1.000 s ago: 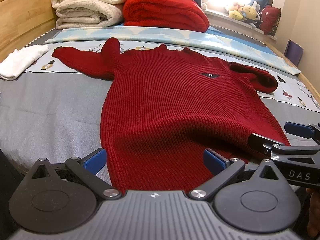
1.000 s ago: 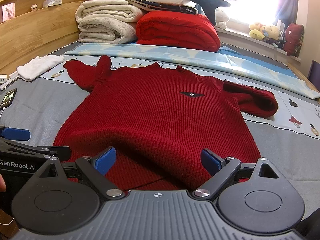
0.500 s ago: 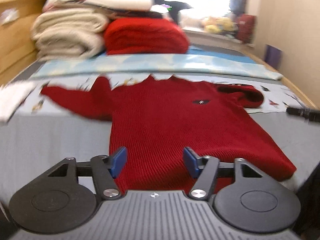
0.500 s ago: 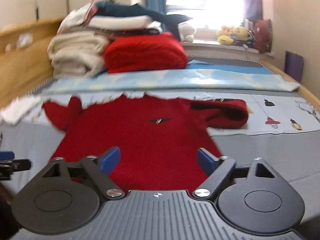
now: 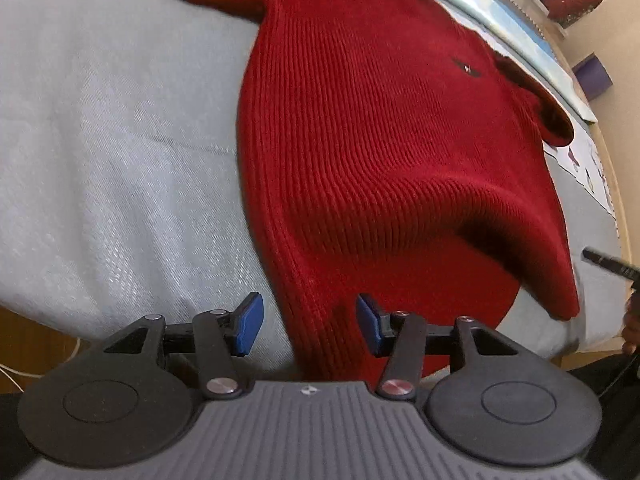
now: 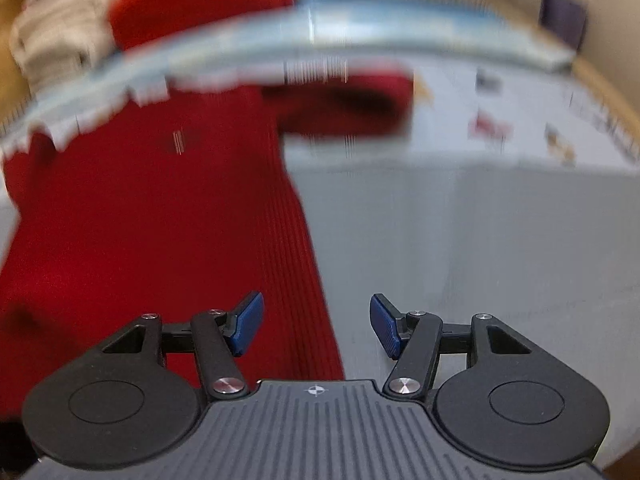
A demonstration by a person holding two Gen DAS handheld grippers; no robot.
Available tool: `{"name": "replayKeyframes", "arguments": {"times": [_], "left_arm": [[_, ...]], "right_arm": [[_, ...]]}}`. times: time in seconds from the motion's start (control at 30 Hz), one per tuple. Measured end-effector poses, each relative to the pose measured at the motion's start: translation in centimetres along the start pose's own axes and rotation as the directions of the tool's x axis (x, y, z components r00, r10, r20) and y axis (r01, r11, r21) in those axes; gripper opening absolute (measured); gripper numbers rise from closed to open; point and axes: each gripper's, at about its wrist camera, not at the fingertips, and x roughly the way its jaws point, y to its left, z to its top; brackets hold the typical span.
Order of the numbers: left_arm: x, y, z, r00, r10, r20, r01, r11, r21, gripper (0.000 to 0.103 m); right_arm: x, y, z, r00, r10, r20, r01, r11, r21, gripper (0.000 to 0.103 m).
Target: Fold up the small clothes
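A red knit sweater [image 5: 380, 128] lies spread on the grey bed cover, hem toward me, with a raised bulge near the hem. My left gripper [image 5: 309, 322] is open, its blue pads either side of the sweater's lower left hem corner, holding nothing. In the blurred right wrist view the sweater [image 6: 152, 220] fills the left half. My right gripper [image 6: 316, 328] is open and empty, straddling the sweater's lower right edge. The sweater's right sleeve [image 6: 344, 108] lies folded across toward the body.
The grey bed cover [image 5: 112, 152] stretches left of the sweater and also right of it [image 6: 480, 240]. A folded red blanket [image 6: 200, 4] and pale folded bedding [image 6: 52, 32] sit at the head. The bed's near edge lies just below the grippers.
Both grippers have tilted down and moved closer to the sweater's hem, the left toward its left corner, the right toward its right edge. The right view is blurred with motion.
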Motion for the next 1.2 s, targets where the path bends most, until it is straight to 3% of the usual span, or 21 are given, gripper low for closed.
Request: {"name": "replayKeyframes", "arguments": {"times": [0.13, 0.23, 0.37, 0.43, 0.5, 0.67, 0.73, 0.8, 0.9, 1.0, 1.07, 1.1, 1.2], "left_arm": [[1.2, -0.1, 0.2, 0.998, -0.029, -0.062, 0.030, 1.000, 0.004, 0.057], [2.1, -0.9, -0.3, 0.995, -0.014, -0.103, 0.021, 0.998, 0.062, 0.057], [1.9, -1.4, -0.5, 0.996, 0.015, -0.093, -0.002, 0.991, 0.136, 0.057], [1.8, -1.4, -0.6, 0.996, 0.028, -0.080, -0.016, 0.989, 0.149, 0.034], [1.3, -1.2, -0.8, 0.998, 0.020, -0.067, -0.010, 0.988, 0.157, 0.019], [-0.8, -2.0, -2.3, 1.000, 0.009, -0.003, -0.009, 0.977, 0.215, 0.012], [-1.9, -1.9, -2.6, 1.000, -0.010, 0.024, 0.004, 0.975, 0.221, 0.011], [-3.2, -1.7, -2.8, 0.997, -0.042, 0.060, 0.028, 0.977, 0.213, 0.010], [-6.8, 0.0, -3.0, 0.985, -0.092, 0.148, 0.065, 0.981, 0.180, 0.009], [-10.6, 3.5, -3.1, 0.954, -0.030, 0.297, 0.016, 0.999, 0.050, 0.007], [-10.6, 4.6, -3.2, 0.963, -0.001, 0.270, 0.000, 1.000, 0.001, 0.006], [-10.1, 4.1, -3.3, 0.970, 0.023, 0.241, -0.031, 0.999, 0.029, 0.006], [-8.2, 1.8, -3.9, 0.983, 0.115, 0.145, -0.137, 0.978, 0.154, 0.007]], "right_arm": [[1.6, 0.6, -1.0, 0.990, 0.046, -0.135, -0.048, 0.999, -0.012, 0.070], [2.9, 1.3, -0.9, 0.982, 0.037, -0.186, -0.041, 0.999, -0.015, 0.072], [3.3, 2.3, -0.7, 0.977, 0.040, -0.210, -0.042, 0.999, -0.007, 0.072], [3.3, 2.6, -0.3, 0.976, 0.047, -0.214, -0.048, 0.999, -0.003, 0.072], [3.0, 3.0, -0.2, 0.976, 0.050, -0.212, -0.052, 0.999, -0.004, 0.071], [2.0, 4.1, 0.5, 0.979, 0.080, -0.188, -0.084, 0.996, -0.012, 0.050], [1.4, 4.6, 0.9, 0.981, 0.087, -0.175, -0.090, 0.996, -0.007, 0.021], [0.7, 4.7, 1.4, 0.982, 0.103, -0.160, -0.101, 0.995, 0.018, 0.010], [-1.3, 4.5, 2.4, 0.981, 0.173, -0.093, -0.166, 0.983, 0.080, 0.008], [-4.6, 2.0, 3.5, 0.970, 0.236, 0.058, -0.244, 0.944, 0.222, 0.007], [-5.1, 0.2, 2.7, 0.969, 0.227, 0.099, -0.247, 0.916, 0.316, 0.007], [-5.3, 0.1, 2.7, 0.973, 0.217, 0.082, -0.232, 0.913, 0.335, 0.007], [-3.7, 1.7, 2.6, 0.983, 0.181, -0.044, -0.164, 0.954, 0.251, 0.007]]}}
